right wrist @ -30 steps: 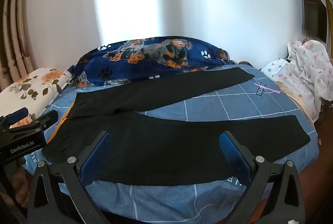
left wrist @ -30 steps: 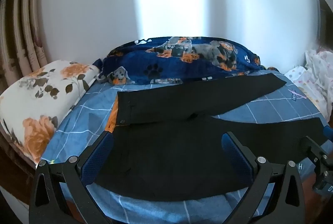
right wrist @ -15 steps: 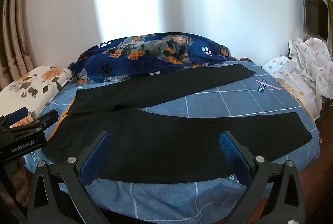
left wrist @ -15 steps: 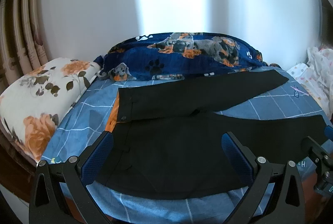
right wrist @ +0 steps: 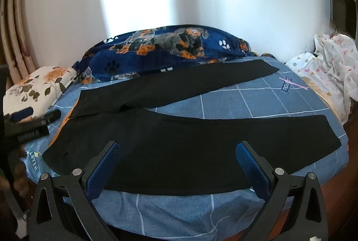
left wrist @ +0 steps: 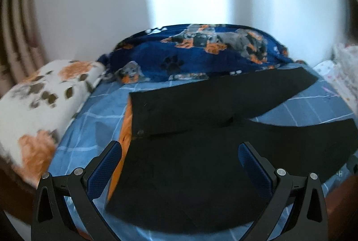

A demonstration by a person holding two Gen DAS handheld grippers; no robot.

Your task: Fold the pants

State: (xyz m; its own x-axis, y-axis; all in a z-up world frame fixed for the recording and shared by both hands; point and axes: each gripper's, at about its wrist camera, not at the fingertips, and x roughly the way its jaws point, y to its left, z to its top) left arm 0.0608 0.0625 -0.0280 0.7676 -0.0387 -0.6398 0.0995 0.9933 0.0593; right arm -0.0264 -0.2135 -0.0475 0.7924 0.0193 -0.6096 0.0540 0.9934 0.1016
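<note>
Black pants [right wrist: 179, 142] lie flat on a blue checked bed sheet [right wrist: 257, 102], waistband to the left, the two legs spread apart toward the right. They also show in the left wrist view [left wrist: 190, 162]. My left gripper [left wrist: 179, 162] is open and empty, above the waist end. My right gripper [right wrist: 176, 160] is open and empty, over the near leg's front edge. The left gripper also shows at the left of the right wrist view [right wrist: 26, 126].
A dark blue dog-print blanket [right wrist: 161, 48] is bunched along the back by the white wall. A floral pillow [left wrist: 40, 106] lies at the left. White patterned bedding [right wrist: 331, 66] is heaped at the right. The bed's front edge is just below the grippers.
Both grippers have moved closer to the pants. The left view has shifted toward the waist end and is blurred by motion. The pants have not moved.
</note>
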